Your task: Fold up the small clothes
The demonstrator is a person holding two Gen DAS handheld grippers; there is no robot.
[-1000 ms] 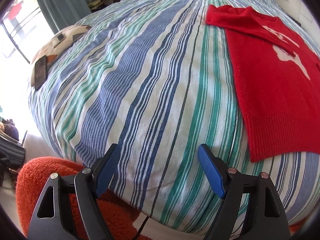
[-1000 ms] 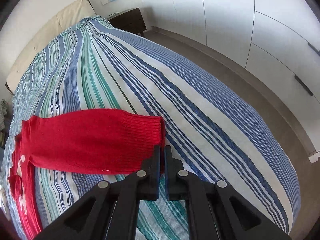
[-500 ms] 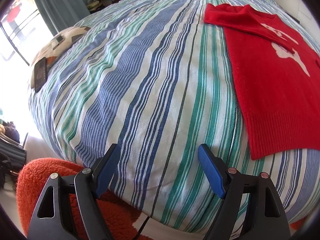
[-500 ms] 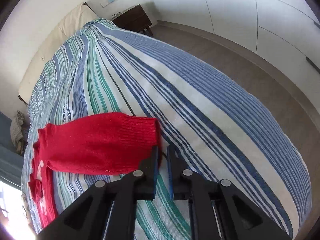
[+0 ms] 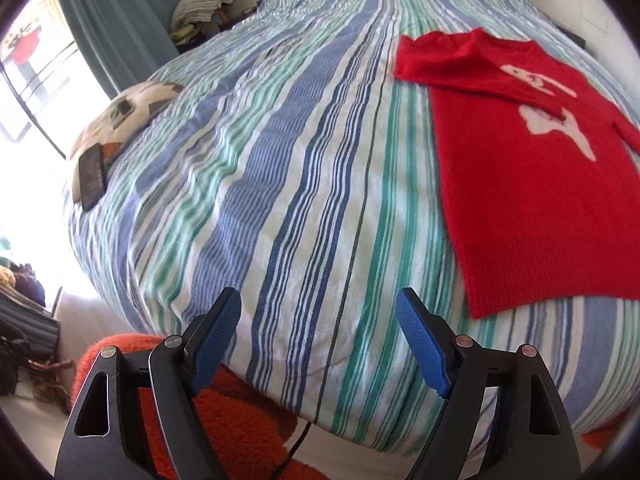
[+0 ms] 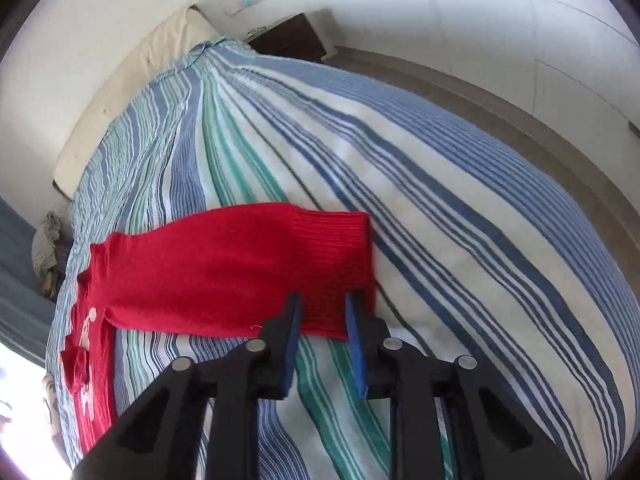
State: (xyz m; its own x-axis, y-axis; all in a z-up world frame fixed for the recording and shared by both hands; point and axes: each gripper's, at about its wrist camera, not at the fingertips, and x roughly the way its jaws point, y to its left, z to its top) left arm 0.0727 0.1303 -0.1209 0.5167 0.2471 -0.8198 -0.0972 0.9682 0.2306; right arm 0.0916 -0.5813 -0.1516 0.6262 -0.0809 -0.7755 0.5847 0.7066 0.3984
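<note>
A small red sweater (image 5: 532,184) with a white figure on its front lies flat on the striped bedspread (image 5: 280,184), to the right in the left wrist view. One sleeve is folded across its chest. My left gripper (image 5: 318,306) is open and empty over the bed's near edge, left of the sweater's hem. In the right wrist view the other sleeve (image 6: 240,272) lies stretched out to the right on the bed. My right gripper (image 6: 322,300) is open, its fingers just above the sleeve's ribbed cuff (image 6: 336,256) and holding nothing.
A patterned pillow (image 5: 128,116) with a dark phone (image 5: 92,176) lies at the bed's left edge. An orange fluffy rug (image 5: 224,412) is on the floor below. A dark nightstand (image 6: 288,40) and white wardrobe doors (image 6: 520,40) are to the right of the bed.
My right gripper was shut on the sleeve cuff and has opened, leaving the sleeve lying stretched out on the bed. The left gripper has lifted and tilted slightly, staying open.
</note>
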